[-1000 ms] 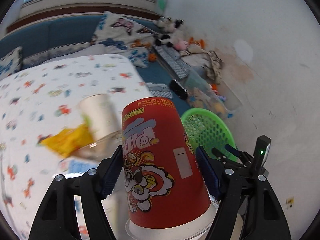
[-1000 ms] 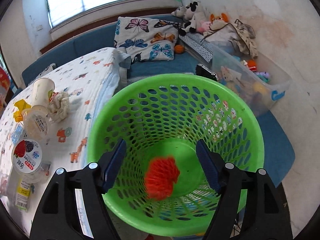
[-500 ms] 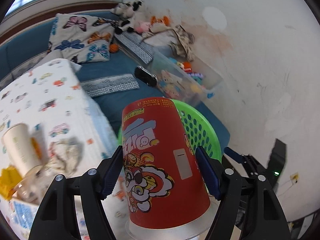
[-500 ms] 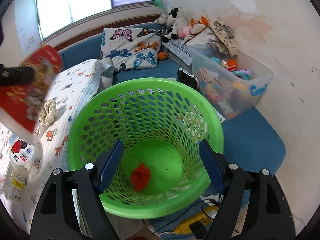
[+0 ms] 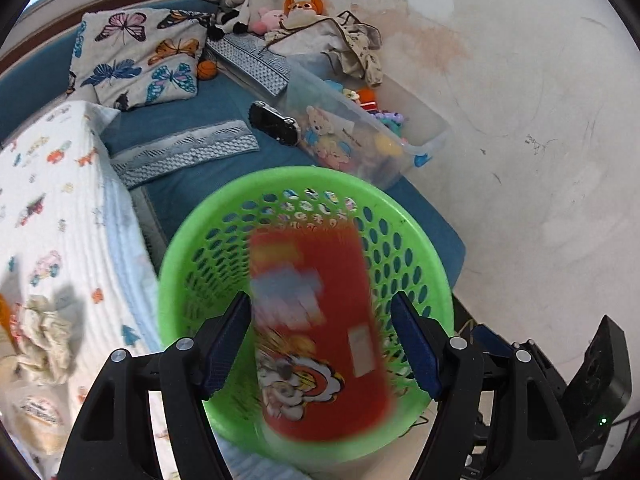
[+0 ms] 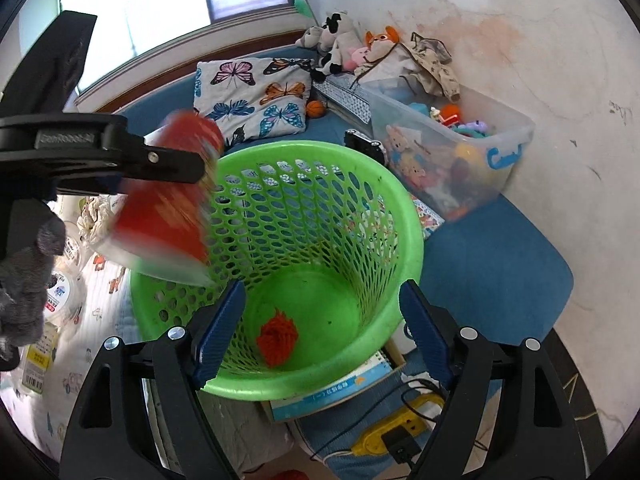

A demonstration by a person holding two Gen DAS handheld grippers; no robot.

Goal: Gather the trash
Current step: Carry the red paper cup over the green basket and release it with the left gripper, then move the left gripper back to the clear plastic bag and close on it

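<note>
1. The green basket (image 6: 304,184) stands open-mouthed between the bed (image 5: 60,208) and the blue mat (image 6: 492,256), its rim unobstructed on the far and right sides.
2. The red cup (image 5: 320,332) is blurred, over the basket's near-left rim, between the blue pads of the left hand-held gripper (image 5: 324,344).
3. Those pads stand apart with a gap on each side of the cup; neither visibly touches it.
4. The cup is upside down and tilted: its narrow base points up and away, and its wide white-rimmed mouth points down toward the camera. The long axis runs steeply.
5. The right hand-held gripper (image 6: 322,332) is spread wide and holds nothing, above the basket mouth.
6. A red mesh wad (image 6: 277,338) lies on the basket floor.
7. A clear toy bin (image 6: 452,148) sits just beyond the basket.
</note>
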